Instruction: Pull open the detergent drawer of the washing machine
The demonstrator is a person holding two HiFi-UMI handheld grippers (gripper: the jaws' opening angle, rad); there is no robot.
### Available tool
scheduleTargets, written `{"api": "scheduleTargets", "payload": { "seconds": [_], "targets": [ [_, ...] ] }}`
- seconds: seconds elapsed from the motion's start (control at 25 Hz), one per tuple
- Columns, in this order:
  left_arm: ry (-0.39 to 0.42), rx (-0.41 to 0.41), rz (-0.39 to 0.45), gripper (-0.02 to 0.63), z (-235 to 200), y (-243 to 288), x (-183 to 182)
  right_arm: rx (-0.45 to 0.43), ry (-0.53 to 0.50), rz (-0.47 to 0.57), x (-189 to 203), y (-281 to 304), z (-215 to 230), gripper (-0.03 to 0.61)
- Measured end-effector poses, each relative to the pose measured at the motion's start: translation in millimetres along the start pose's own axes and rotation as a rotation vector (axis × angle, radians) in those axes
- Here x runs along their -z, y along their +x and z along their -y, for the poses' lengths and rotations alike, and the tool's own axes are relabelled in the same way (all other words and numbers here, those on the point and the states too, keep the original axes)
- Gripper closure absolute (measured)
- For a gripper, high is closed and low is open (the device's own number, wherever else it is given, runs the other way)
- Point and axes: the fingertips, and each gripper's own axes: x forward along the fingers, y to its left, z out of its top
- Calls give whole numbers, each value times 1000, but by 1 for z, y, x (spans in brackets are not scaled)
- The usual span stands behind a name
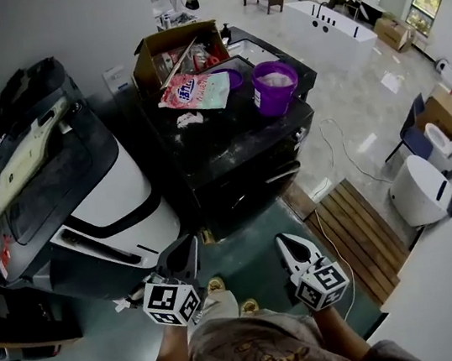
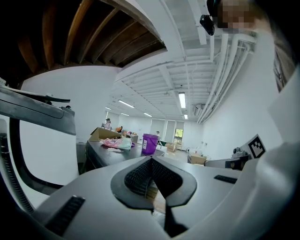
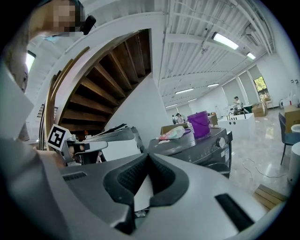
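Observation:
A dark washing machine (image 1: 234, 153) stands ahead of me; its control panel with a round knob (image 3: 220, 141) faces my right side. I cannot make out the detergent drawer on that panel. On its top sit a purple bucket (image 1: 274, 87), a pink detergent bag (image 1: 195, 92) and an open cardboard box (image 1: 176, 51). My left gripper (image 1: 187, 244) and right gripper (image 1: 285, 242) are held low in front of my body, well short of the machine. Both have their jaws together with nothing between them, as the left gripper (image 2: 151, 160) and right gripper (image 3: 148, 155) views show.
A white and black machine (image 1: 75, 191) with its lid raised stands close on the left. A wooden pallet (image 1: 358, 235) lies on the floor at right, with a white cable (image 1: 336, 149) and white appliances (image 1: 418, 187) beyond. My feet (image 1: 228, 298) are on green flooring.

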Motion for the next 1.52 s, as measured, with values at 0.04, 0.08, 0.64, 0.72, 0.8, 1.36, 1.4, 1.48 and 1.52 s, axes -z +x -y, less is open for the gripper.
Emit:
{"api": "scheduleTargets", "payload": {
  "seconds": [0.04,0.08,0.64,0.72,0.8,1.36,1.4,1.48,1.52],
  "targets": [
    [1,12,-2,592,0,6,-1,7,4,9,-3,2,2,575],
    [4,26,-4,592,0,11,-2,16,12,20,-6,4,4,575],
    [12,150,-23,592,-17,68,-13,49,83,76,-20,48,21,515],
    [5,151,-25,592,-22,74,-12,35,102,67,-20,57,21,480],
    [-1,151,-26,592,-27,79,-12,12,125,59,-19,66,21,435],
    [-20,120,-61,592,-66,95,-6,-149,437,32,20,148,25,152],
    [-23,114,-65,592,-69,95,-4,-155,460,29,24,155,27,147],
    [-25,105,-74,592,-74,94,-2,-172,516,28,35,169,31,143],
    [-25,102,-77,592,-76,94,-1,-180,542,25,41,175,33,143]
  ]
}}
